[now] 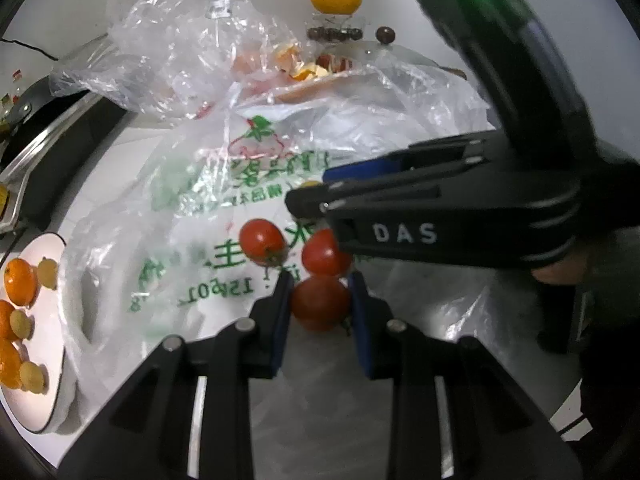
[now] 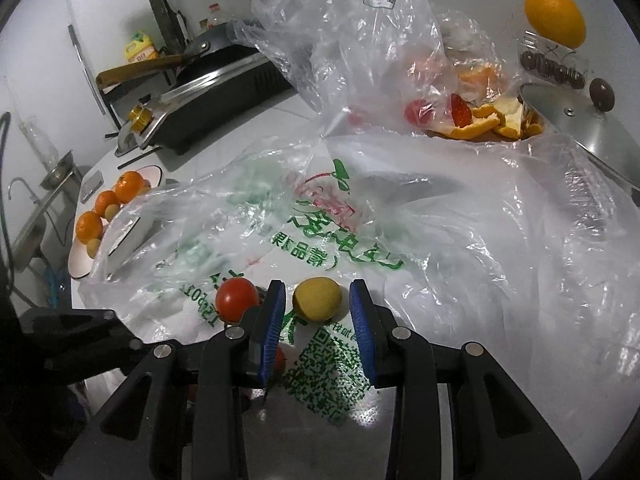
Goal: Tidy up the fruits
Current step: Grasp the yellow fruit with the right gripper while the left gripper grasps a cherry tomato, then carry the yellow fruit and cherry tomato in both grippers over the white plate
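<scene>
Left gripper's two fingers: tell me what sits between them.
In the left wrist view, a red cherry tomato sits between the left gripper's blue pads, which press on both of its sides. It lies on the printed plastic bag.

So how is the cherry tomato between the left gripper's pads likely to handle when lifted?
The cherry tomato looks round and glossy, so it may slip or roll if released. The left gripper presses it from both sides; thin skin could probably bruise. The printed plastic bag beneath is crinkly and may shift.
</scene>
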